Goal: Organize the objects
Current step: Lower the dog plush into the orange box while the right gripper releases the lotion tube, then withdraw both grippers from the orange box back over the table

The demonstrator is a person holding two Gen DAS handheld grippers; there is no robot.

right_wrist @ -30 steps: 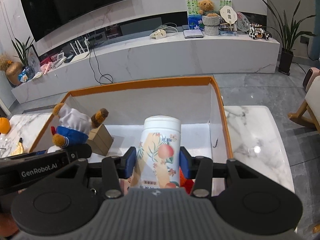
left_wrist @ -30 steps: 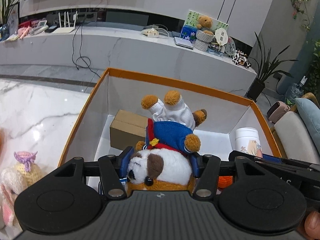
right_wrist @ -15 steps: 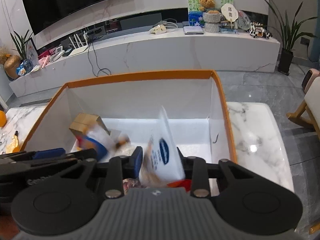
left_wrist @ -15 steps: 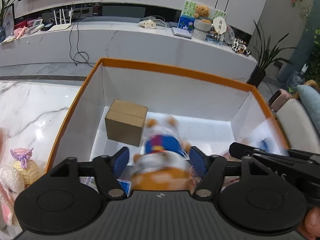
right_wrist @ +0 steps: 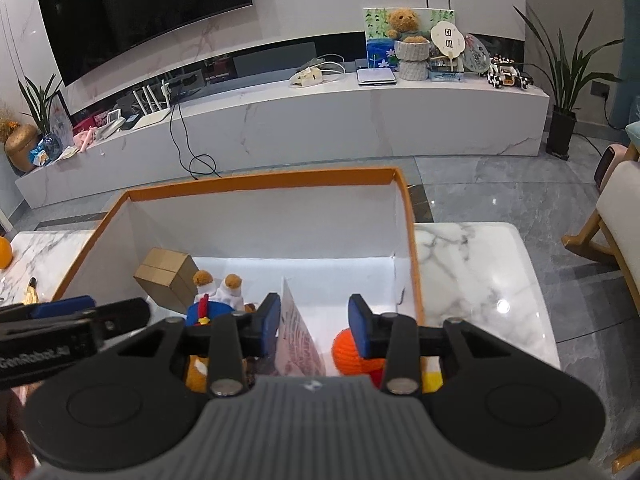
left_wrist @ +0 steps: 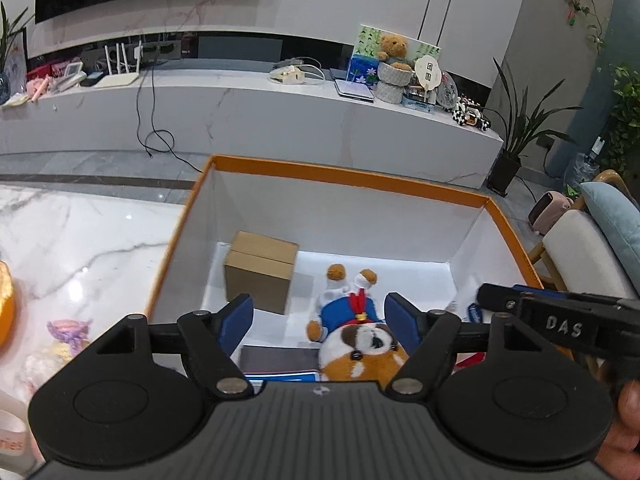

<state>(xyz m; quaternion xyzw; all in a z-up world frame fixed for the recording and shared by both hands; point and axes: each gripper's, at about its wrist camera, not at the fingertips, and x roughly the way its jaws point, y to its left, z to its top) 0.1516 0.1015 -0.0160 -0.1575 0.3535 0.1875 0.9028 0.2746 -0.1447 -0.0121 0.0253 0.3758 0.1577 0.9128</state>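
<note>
I am holding both grippers over the orange-rimmed box (left_wrist: pixel 340 184), which serves as the reference for all positions below.

Left gripper (left_wrist: pixel 320 322): its jaws are standing wide apart and are gripping nothing. Below it, the plush dog (left_wrist: pixel 356 336) is lying on the box floor, head toward me and feet toward the far wall. The cardboard carton (left_wrist: pixel 260 276) is sitting on the box floor to the left of the plush dog, near the left wall and well apart from the far wall. A dark flat item (left_wrist: pixel 280 358) is lying on the floor at the near edge, just left of the dog's head.

Right gripper (right_wrist: pixel 314 322): its jaws are also standing apart and empty. Beneath it, a white printed container (right_wrist: pixel 298 336) is lying tilted on the box floor, right of the plush dog. An orange knitted ball (right_wrist: pixel 350 354) is resting right of that container, near the right wall of the box.
</note>
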